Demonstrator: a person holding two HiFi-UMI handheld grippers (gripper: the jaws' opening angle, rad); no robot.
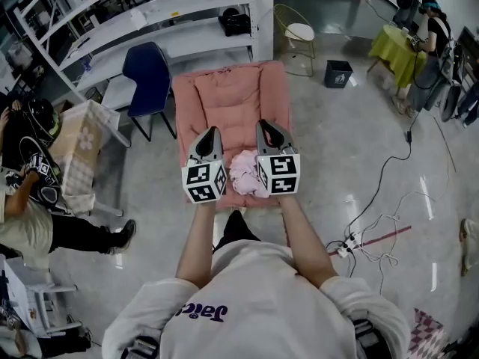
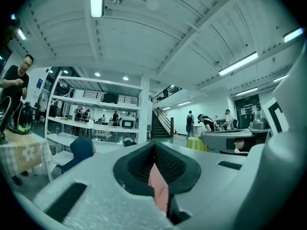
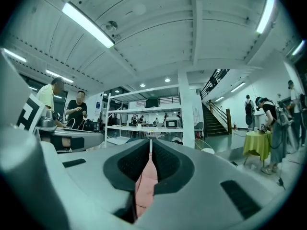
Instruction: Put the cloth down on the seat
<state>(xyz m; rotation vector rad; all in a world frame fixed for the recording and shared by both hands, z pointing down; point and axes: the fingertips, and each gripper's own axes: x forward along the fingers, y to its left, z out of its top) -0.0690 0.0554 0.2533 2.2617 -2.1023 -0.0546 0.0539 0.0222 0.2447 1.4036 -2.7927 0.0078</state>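
A pink padded seat (image 1: 224, 96) lies on the floor in front of me in the head view. I hold a bunched pale pink cloth (image 1: 245, 174) above its near end, between the two grippers. The left gripper (image 1: 211, 131) and the right gripper (image 1: 266, 124) point forward side by side, level. A strip of the pink cloth (image 2: 159, 186) is pinched between the closed jaws of the left gripper (image 2: 154, 145) in its own view. The right gripper (image 3: 150, 143) likewise has its jaws closed on a fold of the cloth (image 3: 145, 186). Most of the cloth hangs below the grippers, out of their views.
A blue chair (image 1: 150, 73) stands left of the seat, white shelving (image 1: 150, 21) behind it. A wire stool (image 1: 299, 34) and black bin (image 1: 338, 73) are at the back right. Cables (image 1: 374, 230) trail on the floor at right. A seated person (image 1: 30, 200) is beside a cloth-covered table (image 1: 78, 148).
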